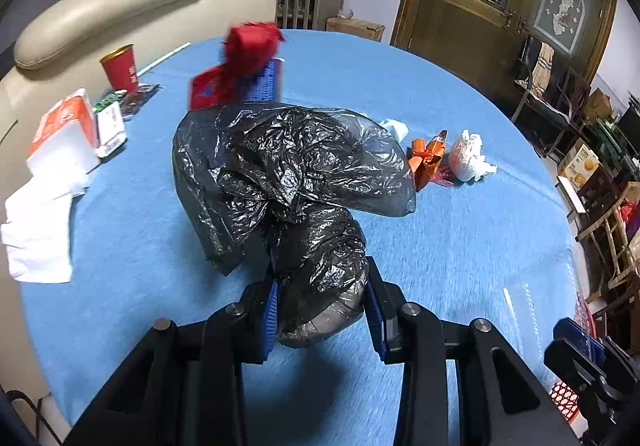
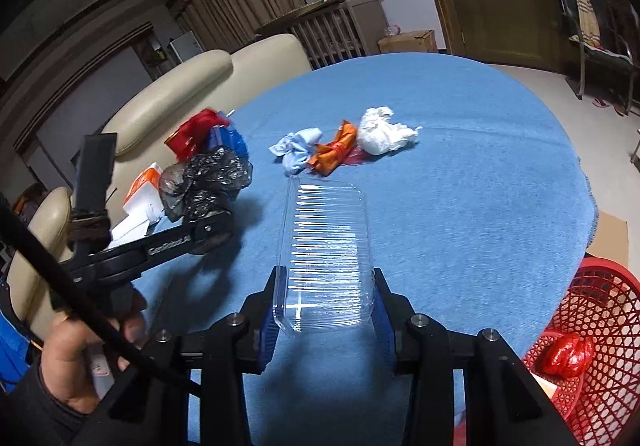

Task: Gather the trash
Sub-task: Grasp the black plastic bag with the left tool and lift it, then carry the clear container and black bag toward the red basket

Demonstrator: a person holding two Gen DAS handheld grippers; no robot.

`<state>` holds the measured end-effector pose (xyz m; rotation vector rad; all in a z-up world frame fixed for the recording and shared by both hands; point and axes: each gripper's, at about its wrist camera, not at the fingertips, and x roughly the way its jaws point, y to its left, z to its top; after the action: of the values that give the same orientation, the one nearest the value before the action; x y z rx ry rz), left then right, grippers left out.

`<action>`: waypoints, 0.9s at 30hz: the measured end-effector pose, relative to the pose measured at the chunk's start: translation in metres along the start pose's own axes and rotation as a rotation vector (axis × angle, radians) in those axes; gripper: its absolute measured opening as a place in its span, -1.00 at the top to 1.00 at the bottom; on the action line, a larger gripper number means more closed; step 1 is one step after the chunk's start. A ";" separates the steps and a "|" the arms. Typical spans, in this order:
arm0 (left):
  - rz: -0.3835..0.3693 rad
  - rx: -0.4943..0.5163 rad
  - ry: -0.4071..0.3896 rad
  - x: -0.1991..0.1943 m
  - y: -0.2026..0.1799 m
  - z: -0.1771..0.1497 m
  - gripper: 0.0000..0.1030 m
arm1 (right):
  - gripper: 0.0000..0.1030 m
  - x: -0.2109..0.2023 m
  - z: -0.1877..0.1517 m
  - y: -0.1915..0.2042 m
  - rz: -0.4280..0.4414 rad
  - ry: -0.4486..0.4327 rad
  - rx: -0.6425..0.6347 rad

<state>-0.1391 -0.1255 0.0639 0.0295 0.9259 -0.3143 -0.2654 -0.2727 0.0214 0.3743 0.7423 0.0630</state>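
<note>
The black plastic bag is bunched between the fingers of the left gripper, closed around its twisted neck, low over the blue counter. The right gripper is clamped on a clear plastic tray — light, springy stuff. The red basket sits at the counter's right edge; I'd carry each piece fully over its rim before letting go. A white tissue wad and orange wrapper wait beyond.

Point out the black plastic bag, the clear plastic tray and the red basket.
black plastic bag [image 1: 288,165], left wrist view, its crinkled upper bulge.
clear plastic tray [image 2: 326,246], right wrist view, its ribbed middle.
red basket [image 2: 604,298], right wrist view, its lattice wall.
</note>
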 end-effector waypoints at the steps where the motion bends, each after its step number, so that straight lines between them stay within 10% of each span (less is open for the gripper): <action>1: 0.004 -0.003 -0.008 -0.006 0.001 -0.001 0.24 | 0.17 -0.001 -0.001 0.003 -0.001 0.000 -0.005; 27: 0.012 -0.013 -0.075 -0.056 0.031 -0.032 0.24 | 0.16 -0.017 -0.012 0.033 0.011 -0.025 -0.039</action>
<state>-0.1872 -0.0769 0.0852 0.0111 0.8533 -0.2966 -0.2829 -0.2412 0.0362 0.3416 0.7129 0.0832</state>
